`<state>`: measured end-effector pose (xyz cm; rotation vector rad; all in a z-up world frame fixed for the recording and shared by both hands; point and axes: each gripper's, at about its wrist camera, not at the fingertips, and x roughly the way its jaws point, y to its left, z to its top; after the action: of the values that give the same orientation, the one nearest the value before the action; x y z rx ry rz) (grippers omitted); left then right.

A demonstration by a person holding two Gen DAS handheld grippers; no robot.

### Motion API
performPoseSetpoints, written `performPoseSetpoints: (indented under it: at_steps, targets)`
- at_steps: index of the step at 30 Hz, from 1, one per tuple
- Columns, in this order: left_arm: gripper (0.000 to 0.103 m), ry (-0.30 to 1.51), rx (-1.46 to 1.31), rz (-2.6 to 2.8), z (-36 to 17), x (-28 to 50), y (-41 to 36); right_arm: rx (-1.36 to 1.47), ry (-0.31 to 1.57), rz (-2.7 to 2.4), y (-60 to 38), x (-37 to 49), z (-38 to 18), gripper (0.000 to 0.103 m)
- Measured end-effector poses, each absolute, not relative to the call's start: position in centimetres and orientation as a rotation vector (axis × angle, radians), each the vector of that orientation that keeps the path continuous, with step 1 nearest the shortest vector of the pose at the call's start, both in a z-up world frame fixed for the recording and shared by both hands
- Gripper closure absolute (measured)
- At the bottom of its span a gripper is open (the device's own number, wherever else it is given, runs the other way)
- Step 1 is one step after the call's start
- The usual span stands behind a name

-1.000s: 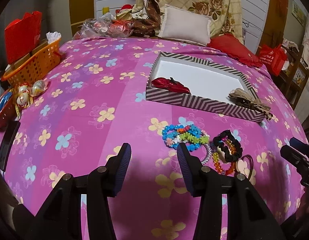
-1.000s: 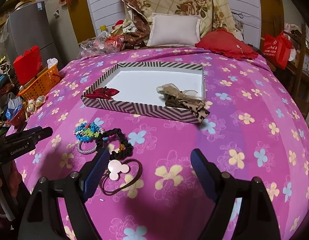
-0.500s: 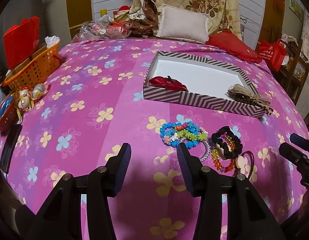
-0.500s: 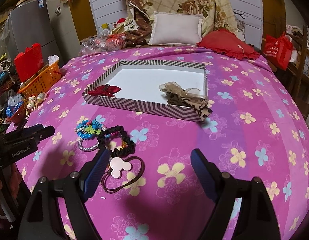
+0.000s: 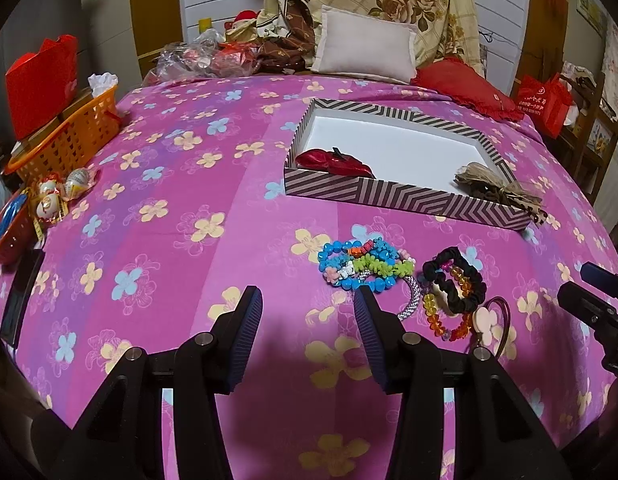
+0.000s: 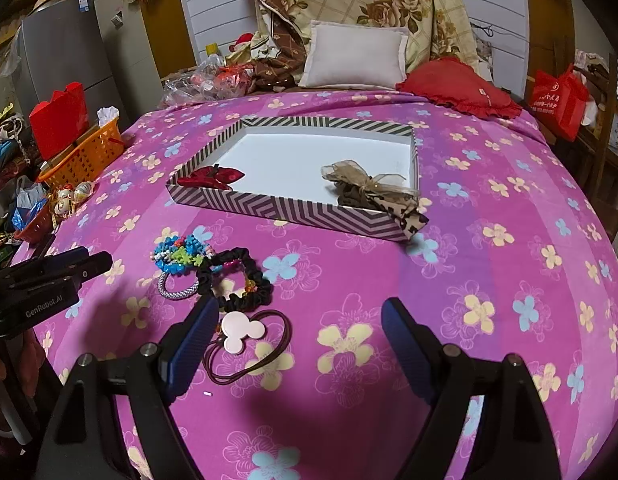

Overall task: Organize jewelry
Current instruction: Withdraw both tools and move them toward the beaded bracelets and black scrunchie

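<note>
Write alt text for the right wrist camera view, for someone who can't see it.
The open right gripper hovers empty over a pink floral bedspread, near a pile of beaded bracelets, a black scrunchie and a mouse-shaped hair tie. Beyond sits a striped tray holding a red bow and a tan bow.

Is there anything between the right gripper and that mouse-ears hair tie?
Nothing visible. The right gripper hangs open, and the mouse-ears hair tie lies on bare bedspread beside its left finger. The black scrunchie lies beyond.
</note>
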<state>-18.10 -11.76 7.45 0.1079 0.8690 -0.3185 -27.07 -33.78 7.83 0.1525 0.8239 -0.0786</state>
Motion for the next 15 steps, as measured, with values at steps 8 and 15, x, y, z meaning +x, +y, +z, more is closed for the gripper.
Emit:
performPoseSetpoints:
  at_steps: [8, 15]
  targets:
    - [0.081, 0.896, 0.089, -0.33, 6.7, -17.7, -11.4, 0.148, 0.835, -0.068, -33.7, -26.8, 7.4, 0.017]
    - [0.081, 0.935, 0.057, -0.318, 5.5, -16.8, -10.4, 0.121, 0.847, -0.025, -32.9, -25.9, 6.5, 0.017]
